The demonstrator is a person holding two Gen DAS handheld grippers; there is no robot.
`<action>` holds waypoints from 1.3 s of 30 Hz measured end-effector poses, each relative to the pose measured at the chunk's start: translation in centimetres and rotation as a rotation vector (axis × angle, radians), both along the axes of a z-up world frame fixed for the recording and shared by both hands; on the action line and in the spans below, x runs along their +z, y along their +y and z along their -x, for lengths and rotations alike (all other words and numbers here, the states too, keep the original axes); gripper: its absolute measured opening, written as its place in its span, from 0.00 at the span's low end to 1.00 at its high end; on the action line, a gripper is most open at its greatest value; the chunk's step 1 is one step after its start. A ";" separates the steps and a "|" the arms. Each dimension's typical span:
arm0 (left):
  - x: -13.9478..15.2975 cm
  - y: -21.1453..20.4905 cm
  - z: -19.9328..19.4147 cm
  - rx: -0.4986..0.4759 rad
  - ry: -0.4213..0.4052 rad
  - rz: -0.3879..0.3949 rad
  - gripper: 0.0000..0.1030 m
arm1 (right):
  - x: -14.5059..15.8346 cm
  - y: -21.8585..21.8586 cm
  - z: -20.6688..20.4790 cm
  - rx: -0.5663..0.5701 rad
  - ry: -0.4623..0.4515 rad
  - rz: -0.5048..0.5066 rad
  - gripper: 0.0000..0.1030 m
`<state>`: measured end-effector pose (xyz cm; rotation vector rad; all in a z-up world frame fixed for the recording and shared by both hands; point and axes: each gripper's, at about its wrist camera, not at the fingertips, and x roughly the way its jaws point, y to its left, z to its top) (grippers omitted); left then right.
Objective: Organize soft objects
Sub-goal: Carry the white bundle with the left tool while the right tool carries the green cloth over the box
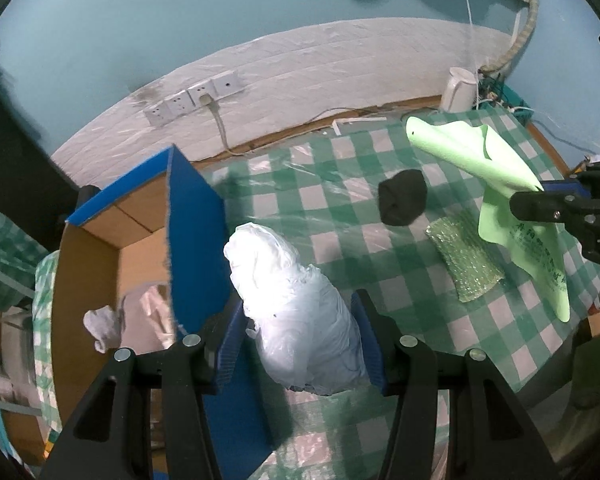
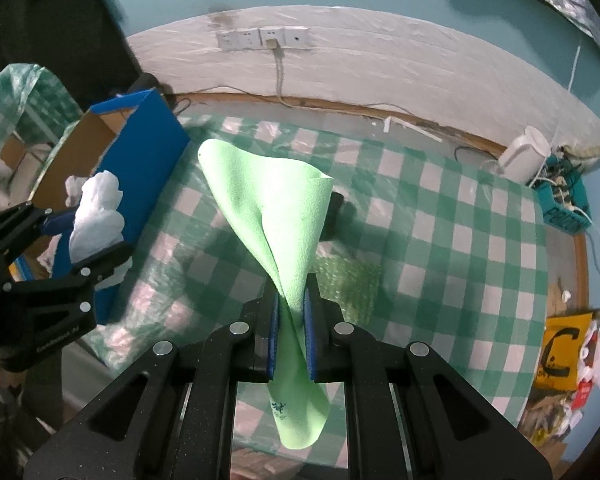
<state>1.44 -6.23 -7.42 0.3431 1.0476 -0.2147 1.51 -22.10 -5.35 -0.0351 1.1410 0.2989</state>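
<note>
A crumpled white plastic bag (image 1: 296,312) is clamped between the left gripper (image 1: 300,344) fingers beside the blue cardboard box (image 1: 192,216), while a light green cloth (image 2: 276,220) is pinched by the closed right gripper (image 2: 291,332) fingers – both held above the checked tabletop (image 2: 440,240).

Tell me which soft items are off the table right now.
Two: the white plastic bag in the left tool and the light green cloth in the right tool. The black bundle and glittery pad lie on the tablecloth.
</note>
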 end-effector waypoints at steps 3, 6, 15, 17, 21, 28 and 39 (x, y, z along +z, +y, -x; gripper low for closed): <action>0.6 0.7 0.1 0.011 -0.019 -0.003 0.52 | 0.4 0.9 -0.2 0.017 -0.005 0.000 0.10; 1.2 1.5 0.0 0.024 -0.029 0.002 0.52 | 0.8 1.8 -0.4 0.033 -0.011 -0.001 0.10; 2.2 3.9 0.0 0.065 -0.051 0.013 0.52 | 2.7 5.0 -1.1 0.087 -0.046 -0.011 0.10; 2.4 4.5 0.0 0.077 -0.058 0.012 0.52 | 2.9 5.8 -1.3 0.102 -0.050 -0.011 0.10; 2.8 6.1 0.1 0.105 -0.066 0.014 0.52 | 3.4 7.7 -1.5 0.135 -0.057 -0.014 0.10; 3.2 8.8 0.3 0.151 -0.087 0.003 0.52 | 4.3 11.7 -2.0 0.202 -0.072 -0.016 0.10; 3.4 14.3 0.7 0.256 -0.087 0.015 0.52 | 4.8 18.3 -2.7 0.296 -0.073 -0.030 0.10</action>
